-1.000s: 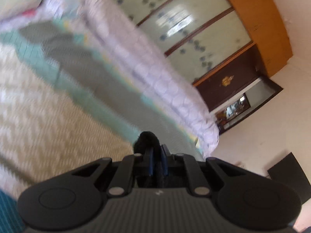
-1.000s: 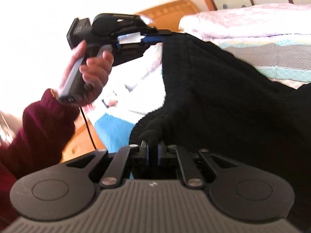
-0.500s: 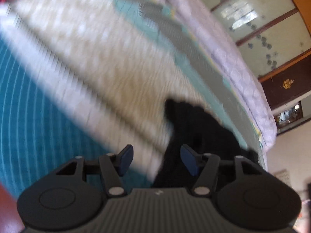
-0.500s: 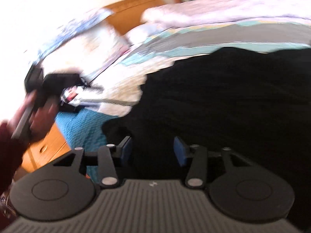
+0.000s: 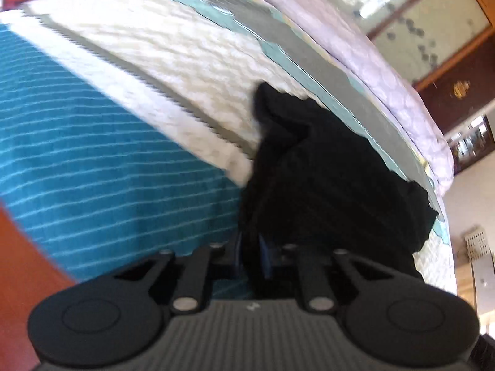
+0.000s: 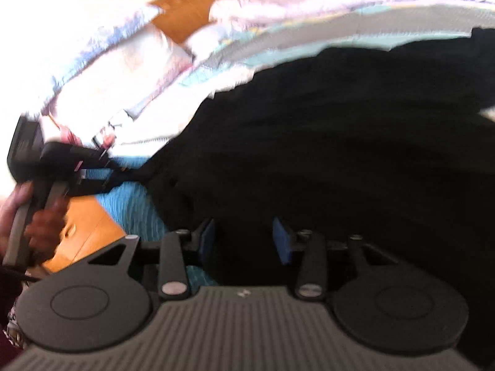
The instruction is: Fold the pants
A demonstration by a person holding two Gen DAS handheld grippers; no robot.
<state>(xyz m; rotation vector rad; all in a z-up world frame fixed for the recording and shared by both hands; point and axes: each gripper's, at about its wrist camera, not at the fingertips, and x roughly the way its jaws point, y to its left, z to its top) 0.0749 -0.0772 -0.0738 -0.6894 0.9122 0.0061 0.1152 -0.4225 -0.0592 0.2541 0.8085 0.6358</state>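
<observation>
The black pants (image 5: 324,170) lie crumpled on the bed, spreading over the white quilt and the teal blanket. My left gripper (image 5: 250,256) is low at the pants' near edge, its jaws closing with a pinch of black cloth pressed between the blue pads. In the right wrist view the pants (image 6: 340,139) fill the right half. My right gripper (image 6: 244,241) hovers over their near edge, its pads apart and closing a little, with cloth below them but not pressed. The left gripper (image 6: 102,173) also shows there at the pants' left tip, held by a hand (image 6: 27,213).
The bed carries a white quilt (image 5: 154,46), a teal striped blanket (image 5: 92,154) and a lilac duvet (image 5: 371,61) along the far side. Pillows (image 6: 123,61) and a wooden headboard (image 6: 191,9) stand at the head. An orange wooden cabinet (image 6: 83,235) flanks the bed.
Both grippers let go of the raised pants, which dropped onto the bed. Both hands sank. The left gripper then closed again on the pants' edge; the right stays apart.
</observation>
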